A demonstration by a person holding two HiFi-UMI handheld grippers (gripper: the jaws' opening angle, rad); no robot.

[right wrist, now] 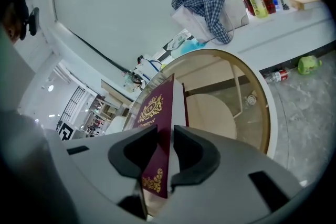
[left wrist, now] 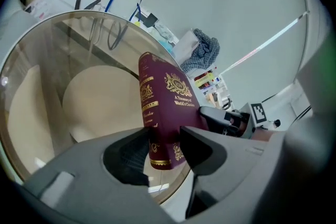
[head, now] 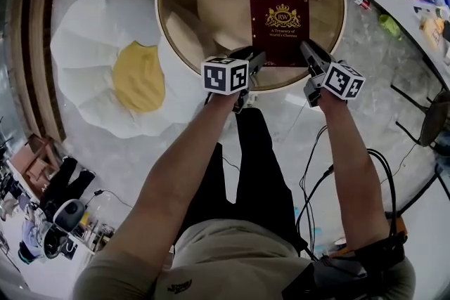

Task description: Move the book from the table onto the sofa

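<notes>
The book (head: 280,24) lies twelve-to-six on the table (head: 166,7), title head toward twelve. The left gripper (head: 254,60) gapes around its seven o'clock corner; the right gripper (head: 310,53) clamps five.

The book (head: 280,26) is lying by the table's (head: 180,10) near rim, the left gripper (head: 253,58) and right gripper (head: 310,50) sitting at its near corners

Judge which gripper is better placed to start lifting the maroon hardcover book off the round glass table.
Right, probably. The right gripper is clamped on the maroon hardcover book at its near right corner, while the left gripper only straddles the spine corner, jaws apart with a gap.
</notes>
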